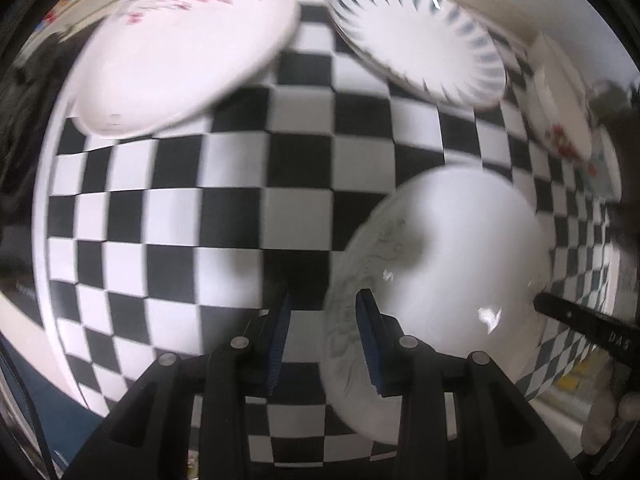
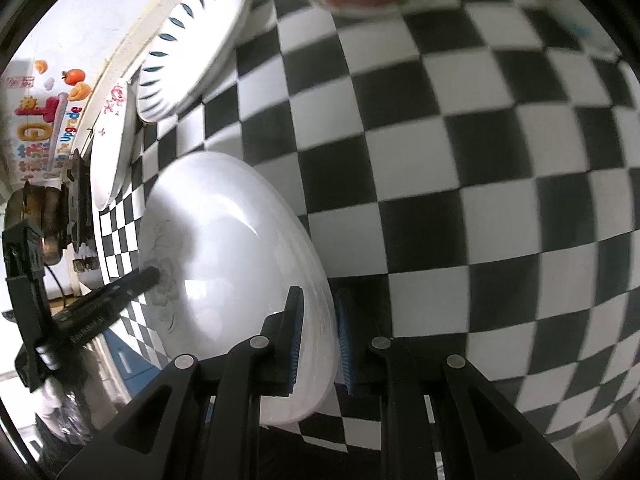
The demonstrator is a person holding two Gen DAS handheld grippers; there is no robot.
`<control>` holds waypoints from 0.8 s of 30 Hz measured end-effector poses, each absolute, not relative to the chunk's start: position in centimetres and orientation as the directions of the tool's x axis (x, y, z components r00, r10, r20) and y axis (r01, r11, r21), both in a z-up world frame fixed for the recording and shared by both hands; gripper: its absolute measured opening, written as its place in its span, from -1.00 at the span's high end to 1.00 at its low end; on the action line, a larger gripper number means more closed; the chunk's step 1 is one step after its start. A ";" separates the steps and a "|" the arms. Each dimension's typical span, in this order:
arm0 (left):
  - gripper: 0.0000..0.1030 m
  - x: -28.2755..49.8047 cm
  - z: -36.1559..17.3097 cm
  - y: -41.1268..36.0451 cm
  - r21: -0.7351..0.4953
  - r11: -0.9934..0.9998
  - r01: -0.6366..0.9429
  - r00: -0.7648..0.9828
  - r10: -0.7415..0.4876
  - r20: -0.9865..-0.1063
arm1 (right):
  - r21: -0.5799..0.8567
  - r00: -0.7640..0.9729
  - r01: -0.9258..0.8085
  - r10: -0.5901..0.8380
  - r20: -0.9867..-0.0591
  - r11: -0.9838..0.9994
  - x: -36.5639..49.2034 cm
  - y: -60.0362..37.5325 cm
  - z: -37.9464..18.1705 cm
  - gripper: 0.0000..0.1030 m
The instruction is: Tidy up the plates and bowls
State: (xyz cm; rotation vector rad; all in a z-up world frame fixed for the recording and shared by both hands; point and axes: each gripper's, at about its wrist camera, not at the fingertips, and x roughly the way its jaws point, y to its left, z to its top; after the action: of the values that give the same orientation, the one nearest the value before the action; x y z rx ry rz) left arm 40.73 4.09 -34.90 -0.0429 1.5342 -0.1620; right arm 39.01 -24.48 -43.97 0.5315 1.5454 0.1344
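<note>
Checkerboard cloth covers the table (image 1: 224,216) from edge to edge, black and white squares under all the crockery. On it, in the left wrist view, a pink-flowered plate (image 1: 188,52) lies at eleven o'clock, a blue-petal plate (image 1: 420,36) at one o'clock and a red-flowered bowl (image 1: 560,120) at two o'clock, each well apart from the jaws. Largest near the grippers is the white plate (image 2: 224,248), round, so with no long axis to line up on; it looks tilted, its rim raised on the right gripper's side.

That rim runs between the right gripper's (image 2: 318,344) blue pads, which pinch it from both faces, so the right hand is the one on the plate. From the left gripper (image 1: 324,340) the same white plate (image 1: 448,272) lies at four o'clock, its edge just beside the right-hand pad. Those jaws stand narrowly parted around nothing, only checkered cloth showing in the gap.
</note>
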 end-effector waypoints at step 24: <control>0.26 45.7 -32.0 18.3 -0.277 0.891 -0.360 0.245 -0.197 -0.949 | 0.488 0.071 -0.125 0.498 -0.864 0.864 57.1 -8.0 -31.3 -0.15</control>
State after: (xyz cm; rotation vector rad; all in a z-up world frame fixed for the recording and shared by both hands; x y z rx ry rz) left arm 45.70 18.27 -32.04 -0.4959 1.3350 0.1178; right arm 57.06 -8.01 -31.29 0.3200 1.4290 0.4805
